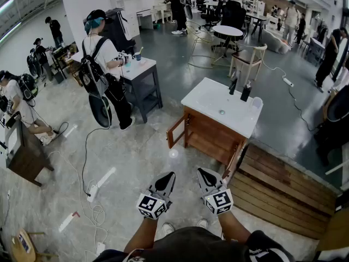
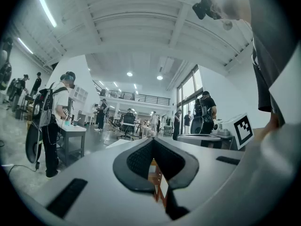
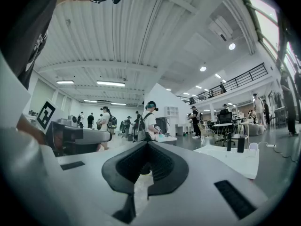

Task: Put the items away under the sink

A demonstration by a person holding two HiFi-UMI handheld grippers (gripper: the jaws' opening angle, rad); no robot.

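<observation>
A wooden sink cabinet (image 1: 210, 135) with a white top (image 1: 212, 100) stands a few steps ahead, and both its doors (image 1: 175, 131) hang open. On the top stand two dark bottles (image 1: 233, 85) (image 1: 246, 91) and a white cup (image 1: 257, 101). My left gripper (image 1: 170, 175) and right gripper (image 1: 200, 171) are held level side by side, well short of the cabinet. Both are shut and hold nothing. In the right gripper view the white top (image 3: 225, 158) and a bottle (image 3: 240, 143) lie right of the shut right gripper (image 3: 148, 144). The left gripper (image 2: 153, 140) points at the cabinet (image 2: 155, 174).
A person with a backpack (image 1: 101, 64) stands at a grey table (image 1: 140, 72) to the left. Cables and a power strip (image 1: 91, 192) lie on the floor at lower left. A wooden plank platform (image 1: 278, 190) adjoins the cabinet's right side. A chair (image 1: 248, 59) stands behind the cabinet.
</observation>
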